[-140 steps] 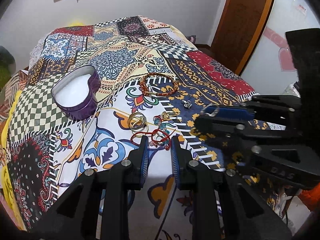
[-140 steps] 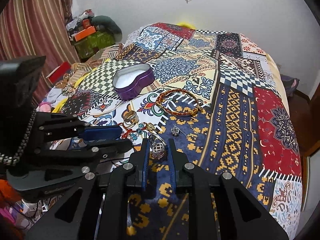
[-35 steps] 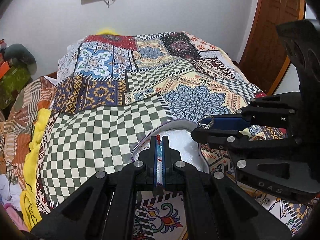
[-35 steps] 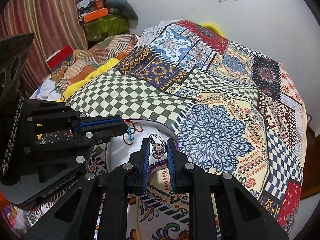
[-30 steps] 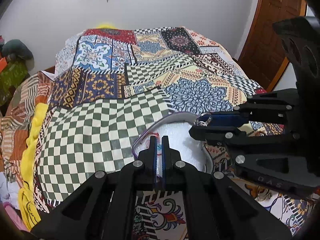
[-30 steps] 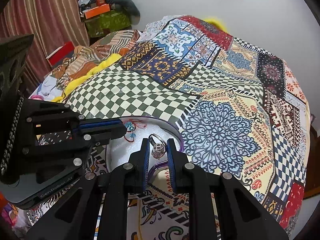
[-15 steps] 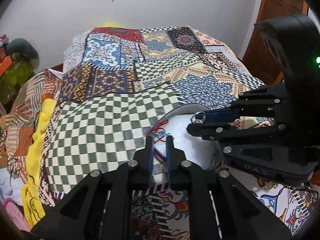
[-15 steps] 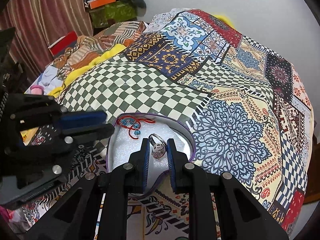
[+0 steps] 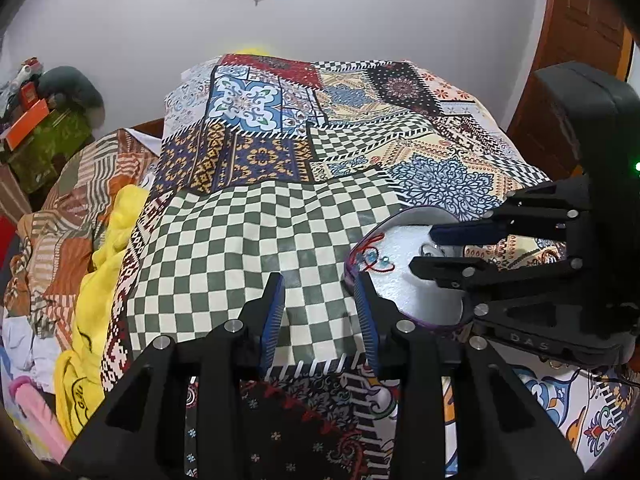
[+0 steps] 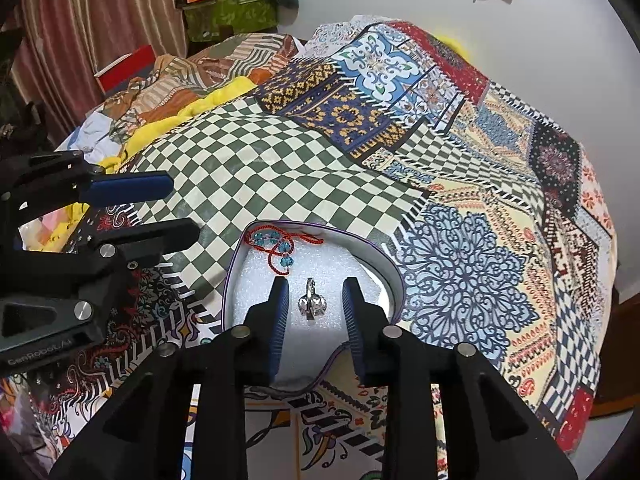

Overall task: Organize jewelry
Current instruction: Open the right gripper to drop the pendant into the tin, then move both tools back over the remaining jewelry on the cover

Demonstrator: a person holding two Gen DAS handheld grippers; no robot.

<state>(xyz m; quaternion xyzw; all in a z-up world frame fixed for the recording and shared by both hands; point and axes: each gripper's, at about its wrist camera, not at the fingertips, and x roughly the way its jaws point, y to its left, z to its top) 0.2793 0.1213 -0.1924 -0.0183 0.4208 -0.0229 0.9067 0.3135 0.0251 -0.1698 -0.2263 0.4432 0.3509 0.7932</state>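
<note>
The right gripper [image 10: 314, 306] is spread wide over the heart-shaped box [image 10: 384, 268] on the bed [image 10: 248, 168]. The silver ring [image 10: 311, 303] lies free inside, near the red beaded bracelet [image 10: 278, 246]. The left gripper [image 9: 320, 308] is likewise spread and empty. The box's near rim is hidden.

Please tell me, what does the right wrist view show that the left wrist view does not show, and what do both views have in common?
Only the right wrist view shows the silver ring plainly, lying on the white foam between the open fingers of the right gripper. It also shows striped curtains.

Only the left wrist view shows the wooden door and the open, empty left gripper over the checkered patch.

Both show the heart-shaped box, the red beaded bracelet inside it, and the patchwork bedspread.
</note>
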